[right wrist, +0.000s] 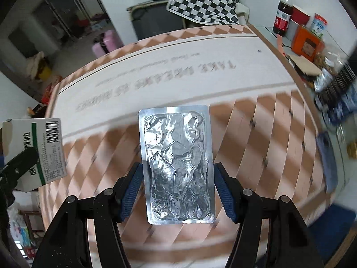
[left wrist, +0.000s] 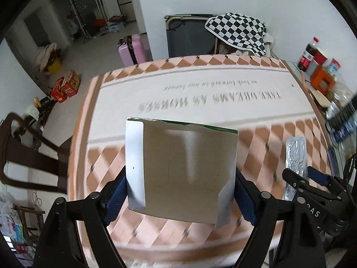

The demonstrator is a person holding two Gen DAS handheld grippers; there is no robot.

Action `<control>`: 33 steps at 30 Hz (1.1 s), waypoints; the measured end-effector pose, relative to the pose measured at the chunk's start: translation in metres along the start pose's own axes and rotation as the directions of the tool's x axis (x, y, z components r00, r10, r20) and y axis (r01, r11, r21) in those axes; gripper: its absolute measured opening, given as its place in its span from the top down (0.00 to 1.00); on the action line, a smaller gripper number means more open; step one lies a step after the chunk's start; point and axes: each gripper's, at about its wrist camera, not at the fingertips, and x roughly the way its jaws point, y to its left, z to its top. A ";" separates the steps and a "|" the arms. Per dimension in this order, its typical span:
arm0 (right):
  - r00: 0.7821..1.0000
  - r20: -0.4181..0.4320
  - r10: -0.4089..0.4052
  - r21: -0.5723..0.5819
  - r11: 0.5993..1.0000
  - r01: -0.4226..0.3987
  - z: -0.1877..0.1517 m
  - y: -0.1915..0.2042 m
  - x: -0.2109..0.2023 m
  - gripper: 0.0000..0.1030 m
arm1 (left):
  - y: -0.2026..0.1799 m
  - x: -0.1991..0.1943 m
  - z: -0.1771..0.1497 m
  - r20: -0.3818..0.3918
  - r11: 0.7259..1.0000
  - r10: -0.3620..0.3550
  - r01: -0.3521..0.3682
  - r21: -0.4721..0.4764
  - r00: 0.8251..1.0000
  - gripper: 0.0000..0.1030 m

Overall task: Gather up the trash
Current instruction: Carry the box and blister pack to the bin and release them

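My left gripper (left wrist: 180,192) is shut on an empty cardboard medicine box (left wrist: 180,167), its brown inside and grey flaps facing the camera, held above the table. The same box (right wrist: 42,149) shows its white and green printed side with a barcode at the left of the right wrist view. My right gripper (right wrist: 177,189) is shut on a crumpled silver foil blister pack (right wrist: 176,165), gripped by its long edges. That pack (left wrist: 295,163) appears edge-on at the right of the left wrist view, with the right gripper's fingers (left wrist: 296,181) around it.
Below both grippers lies a table under a pink and white diamond-patterned cloth (left wrist: 200,82) with printed lettering. A cola bottle (left wrist: 309,54), cans and an orange box (left wrist: 322,80) crowd the right side. A dark wooden chair (left wrist: 26,156) stands at the left, a folding cot (left wrist: 189,35) behind.
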 end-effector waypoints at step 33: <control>0.881 -0.473 0.023 -0.006 1.000 -0.029 -0.496 0.043 0.248 0.36 | 0.071 0.259 -0.462 -0.474 0.990 -0.046 -0.022 -0.138 0.879 0.17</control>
